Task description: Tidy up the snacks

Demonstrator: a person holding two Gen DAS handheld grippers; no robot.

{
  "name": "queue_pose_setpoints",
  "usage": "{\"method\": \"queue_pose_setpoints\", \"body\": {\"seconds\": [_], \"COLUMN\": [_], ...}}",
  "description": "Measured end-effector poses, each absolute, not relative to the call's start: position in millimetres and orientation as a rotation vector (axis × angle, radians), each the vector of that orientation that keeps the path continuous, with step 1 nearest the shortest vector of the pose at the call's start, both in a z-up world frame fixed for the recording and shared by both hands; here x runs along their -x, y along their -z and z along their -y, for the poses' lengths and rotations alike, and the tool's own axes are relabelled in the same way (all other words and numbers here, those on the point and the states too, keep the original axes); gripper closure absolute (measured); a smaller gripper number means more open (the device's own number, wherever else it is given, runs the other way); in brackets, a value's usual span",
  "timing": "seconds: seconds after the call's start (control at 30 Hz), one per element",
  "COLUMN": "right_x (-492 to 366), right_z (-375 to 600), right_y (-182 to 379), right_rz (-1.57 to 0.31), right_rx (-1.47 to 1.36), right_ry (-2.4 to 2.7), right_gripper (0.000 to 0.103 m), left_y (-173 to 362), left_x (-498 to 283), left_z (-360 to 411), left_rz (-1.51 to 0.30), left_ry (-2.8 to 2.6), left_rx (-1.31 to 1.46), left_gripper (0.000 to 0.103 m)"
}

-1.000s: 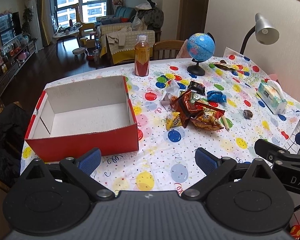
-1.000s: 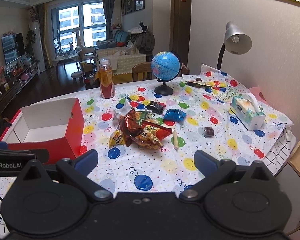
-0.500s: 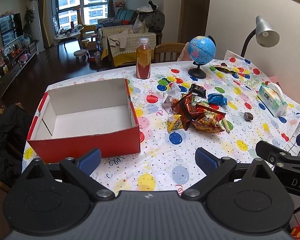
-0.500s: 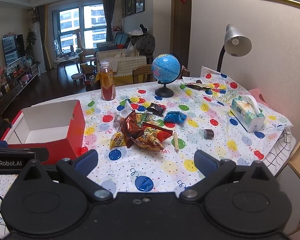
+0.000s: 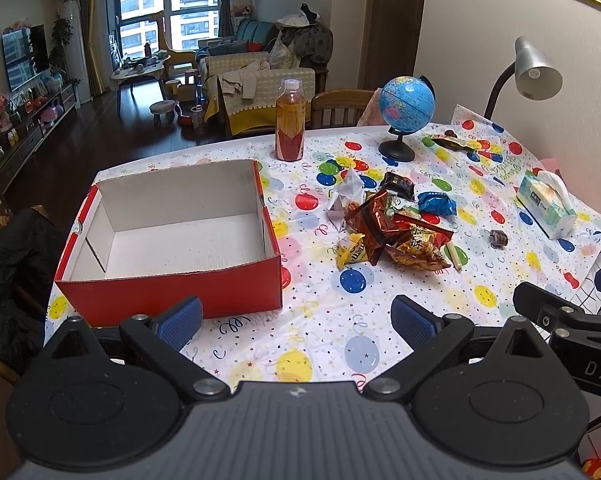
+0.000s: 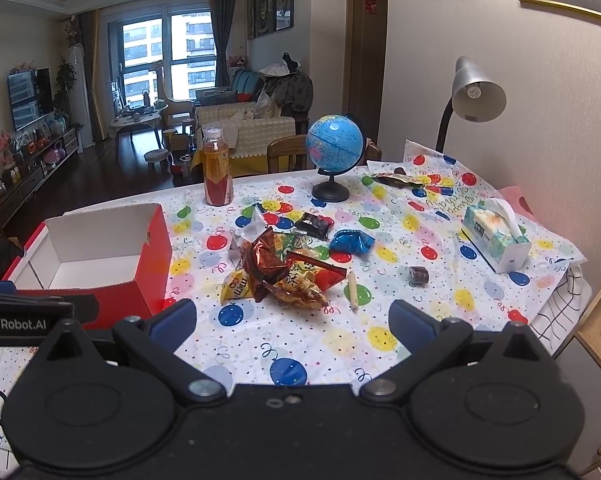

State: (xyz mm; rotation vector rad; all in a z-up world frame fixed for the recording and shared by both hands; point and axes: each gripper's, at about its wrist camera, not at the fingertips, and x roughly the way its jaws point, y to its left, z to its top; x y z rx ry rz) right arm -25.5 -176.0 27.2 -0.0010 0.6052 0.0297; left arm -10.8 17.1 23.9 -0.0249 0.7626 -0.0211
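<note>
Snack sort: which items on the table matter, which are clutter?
Job: red box, snack pile, blue packet, black packet, small brown sweet.
Clutter: globe, bottle, tissue box, lamp.

Both wrist cameras sit low at the near edge of the table (image 5: 324,344), looking forward and slightly down across it toward the far edge and the living room beyond. The left wrist view stands toward the near left corner, close behind the red box (image 5: 172,232). The right wrist view stands further right, with that box (image 6: 100,256) at its left margin. Both share the snack pile (image 5: 392,232) (image 6: 284,268), the globe (image 5: 406,108) (image 6: 334,148) and the far right corner.
</note>
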Motion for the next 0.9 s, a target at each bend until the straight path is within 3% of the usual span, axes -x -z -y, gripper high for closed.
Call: {"method": "queue_pose_setpoints", "body": {"seconds": [0.9], "right_x": [-41.3], "right_z": [227.1], "right_y": [0.2], "right_rz": [-0.635], "right_rx": [-0.014], "right_ry": [-0.129], "right_gripper": [0.004], "left_y": [-2.8], "left_x": [-60.0], "left_z": [36.4], "left_rz": [-0.845], "left_ry": [-0.029], "left_rx": [0.025], "left_gripper": [0.002]}}
